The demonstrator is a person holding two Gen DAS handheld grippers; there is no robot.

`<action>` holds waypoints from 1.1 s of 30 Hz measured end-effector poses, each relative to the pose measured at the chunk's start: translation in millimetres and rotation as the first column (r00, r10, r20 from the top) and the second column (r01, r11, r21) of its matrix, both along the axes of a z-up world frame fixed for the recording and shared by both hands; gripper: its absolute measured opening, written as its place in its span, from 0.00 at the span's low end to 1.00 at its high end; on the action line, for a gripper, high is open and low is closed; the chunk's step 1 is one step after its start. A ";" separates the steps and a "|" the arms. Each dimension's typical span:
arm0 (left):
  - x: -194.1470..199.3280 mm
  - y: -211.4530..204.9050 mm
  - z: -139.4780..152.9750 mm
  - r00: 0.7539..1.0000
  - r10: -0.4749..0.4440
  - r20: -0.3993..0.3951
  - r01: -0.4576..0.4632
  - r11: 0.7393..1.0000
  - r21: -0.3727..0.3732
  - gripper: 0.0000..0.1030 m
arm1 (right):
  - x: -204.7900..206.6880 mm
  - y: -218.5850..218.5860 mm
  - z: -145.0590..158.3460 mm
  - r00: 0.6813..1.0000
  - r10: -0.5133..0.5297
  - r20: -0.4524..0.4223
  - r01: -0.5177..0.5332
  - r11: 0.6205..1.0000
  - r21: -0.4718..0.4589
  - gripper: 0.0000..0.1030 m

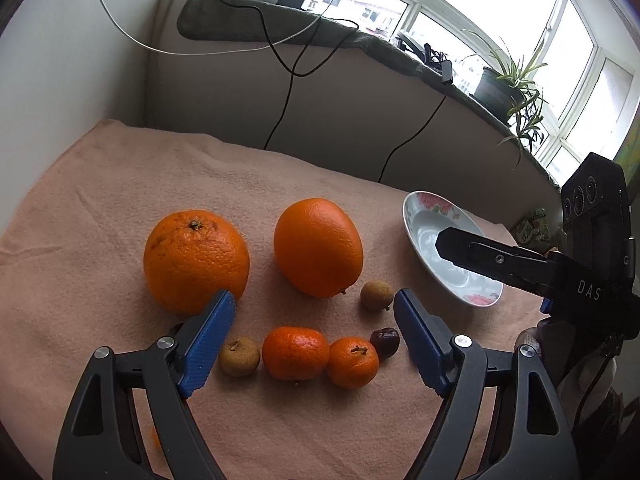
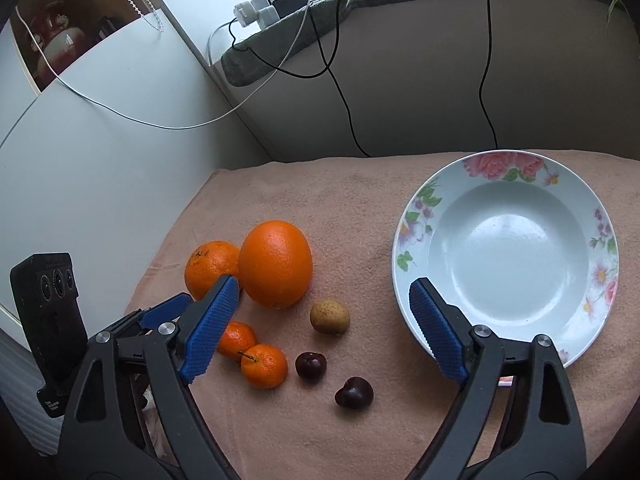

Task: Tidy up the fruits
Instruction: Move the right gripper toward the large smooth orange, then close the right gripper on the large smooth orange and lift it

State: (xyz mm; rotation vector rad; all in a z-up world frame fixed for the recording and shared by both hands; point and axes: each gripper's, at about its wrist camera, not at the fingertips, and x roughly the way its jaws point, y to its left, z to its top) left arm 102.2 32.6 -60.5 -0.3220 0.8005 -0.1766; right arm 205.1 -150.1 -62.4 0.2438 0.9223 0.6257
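On a pink towel lie two big oranges, two mandarins, two brown longans and a dark cherry. My left gripper hovers open over the mandarins, its blue pads touching no fruit. A flowered white plate sits empty at the right. My right gripper hangs open between the fruit and the plate, above the longan and two cherries. The oranges are to its left.
A wall and a cloth-covered windowsill stand behind the towel, with black and white cables hanging down. A potted plant is on the sill at the right. A white cabinet borders the left side.
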 end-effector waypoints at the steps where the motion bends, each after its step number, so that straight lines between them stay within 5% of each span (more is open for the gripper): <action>1: 2.0 -1.0 -0.8 1.000 -0.004 -0.001 0.004 1.000 0.008 0.79 | 4.5 3.8 -1.4 1.000 0.015 -0.014 -0.015 1.000 0.008 0.88; 5: 11.3 -2.2 -4.0 1.000 -0.014 -0.013 0.014 1.000 0.014 0.67 | 17.1 16.0 -2.1 0.998 0.051 -0.042 -0.050 0.998 0.028 0.85; 9: 18.0 -7.4 -3.6 0.999 -0.030 -0.011 0.031 0.999 0.025 0.67 | 26.6 27.5 -8.1 0.991 0.100 -0.087 -0.097 0.994 0.043 0.74; 20: 39.1 -14.3 -13.0 0.998 -0.052 -0.043 0.053 0.998 0.033 0.67 | 44.6 50.0 -33.6 0.977 0.142 -0.160 -0.135 0.990 0.050 0.73; 33: 46.6 -15.4 -20.9 0.996 -0.060 -0.059 0.062 0.998 0.032 0.60 | 49.7 73.2 -32.4 0.977 0.179 -0.117 -0.184 0.982 -0.034 0.71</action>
